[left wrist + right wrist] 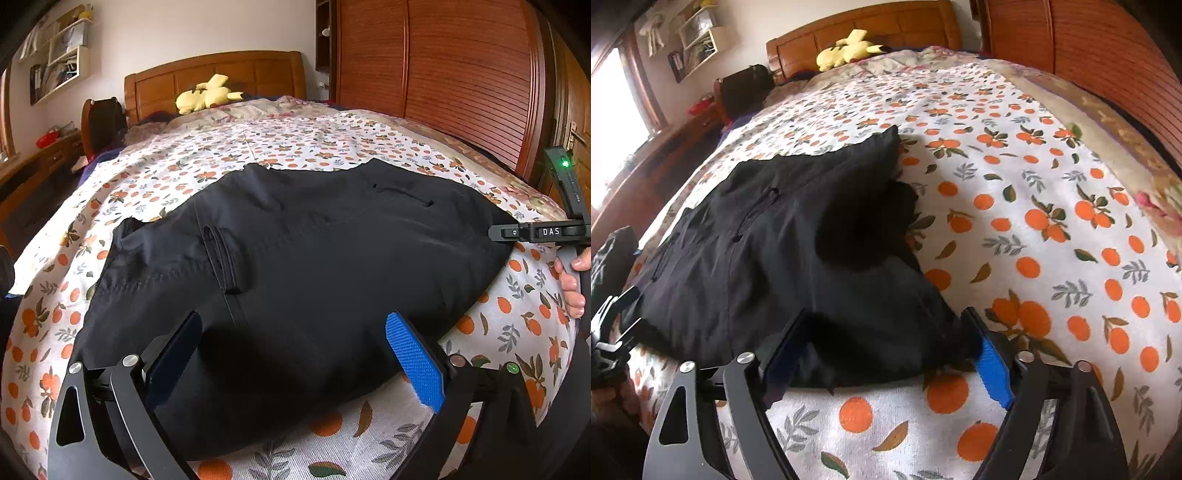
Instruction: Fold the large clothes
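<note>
**Both grippers open over the black garment on the bed**

Your left gripper point(295, 363), with its blue ribbed pads point(413, 363), stands wide open and holds nothing; the folded black fabric garment point(295, 258) lies under and between its fingers, near the close edge of the cloth. Your right gripper point(886, 354) is also spread wide, its fingers straddling the near corner of the same garment point(783, 258); the pads do not press on the cloth. The garment lies flat on the white bedspread printed with oranges and leaves point(332, 144), with a rumpled fold at its right edge in the right wrist view. A yellow plush toy point(207, 96) sits by the wooden headboard point(221, 74). Your hand point(572, 288) grips the right gripper's handle beside the garment.
</note>
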Demonstrator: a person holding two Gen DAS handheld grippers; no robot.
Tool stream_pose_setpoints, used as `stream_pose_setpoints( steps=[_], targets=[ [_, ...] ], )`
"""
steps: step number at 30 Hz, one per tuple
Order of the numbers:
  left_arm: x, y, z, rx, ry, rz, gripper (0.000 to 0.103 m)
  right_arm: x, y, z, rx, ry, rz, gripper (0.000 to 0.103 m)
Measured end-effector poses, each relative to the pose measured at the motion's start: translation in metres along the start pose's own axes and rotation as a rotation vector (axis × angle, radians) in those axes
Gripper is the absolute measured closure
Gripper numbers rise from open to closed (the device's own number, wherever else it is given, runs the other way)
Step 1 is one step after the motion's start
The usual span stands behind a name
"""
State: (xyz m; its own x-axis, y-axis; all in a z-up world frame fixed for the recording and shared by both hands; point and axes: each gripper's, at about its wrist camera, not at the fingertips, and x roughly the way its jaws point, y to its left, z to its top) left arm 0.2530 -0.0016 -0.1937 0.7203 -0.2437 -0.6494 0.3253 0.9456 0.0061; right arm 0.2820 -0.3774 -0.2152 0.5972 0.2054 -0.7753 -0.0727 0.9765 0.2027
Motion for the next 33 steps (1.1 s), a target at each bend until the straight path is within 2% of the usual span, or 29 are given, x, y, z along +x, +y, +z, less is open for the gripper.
stream_pose_setpoints(
  steps=[1, 4, 6, 8, 10, 14, 18, 26, 33],
  targets=[
    [0.000, 0.000, 0.000, 0.000, 0.001, 0.000, 0.002, -0.001, 0.001, -0.001, -0.001, -0.001, 0.004, 0.032],
    [0.001, 0.000, -0.001, -0.003, 0.004, -0.003, 0.002, -0.003, 0.003, -0.001, -0.004, 0.000, 0.034, 0.048],
    [0.001, 0.001, -0.001, -0.002, 0.005, -0.002, 0.002, -0.005, 0.005, 0.000, -0.012, -0.002, 0.058, 0.074],
    [0.003, 0.000, -0.001, -0.002, 0.010, 0.001, 0.002, -0.012, 0.008, 0.002, -0.029, -0.010, 0.098, 0.088],
    [0.005, 0.001, -0.001, -0.003, 0.018, 0.005, 0.002, -0.020, 0.016, 0.007, -0.072, -0.028, 0.090, 0.089],
    [0.008, 0.000, -0.002, 0.000, 0.030, 0.015, 0.002, -0.049, 0.033, 0.023, -0.102, -0.121, 0.153, 0.091],
    [0.001, 0.003, 0.000, -0.016, 0.005, 0.018, 0.002, -0.075, 0.063, 0.037, -0.166, -0.204, 0.198, 0.092],
    [-0.034, 0.029, 0.003, -0.077, -0.065, 0.048, 0.002, -0.089, 0.123, 0.056, -0.273, -0.256, 0.264, 0.093],
    [-0.073, 0.058, -0.009, -0.131, -0.116, 0.087, 0.002, -0.088, 0.188, 0.063, -0.375, -0.278, 0.324, 0.094]
  ],
)
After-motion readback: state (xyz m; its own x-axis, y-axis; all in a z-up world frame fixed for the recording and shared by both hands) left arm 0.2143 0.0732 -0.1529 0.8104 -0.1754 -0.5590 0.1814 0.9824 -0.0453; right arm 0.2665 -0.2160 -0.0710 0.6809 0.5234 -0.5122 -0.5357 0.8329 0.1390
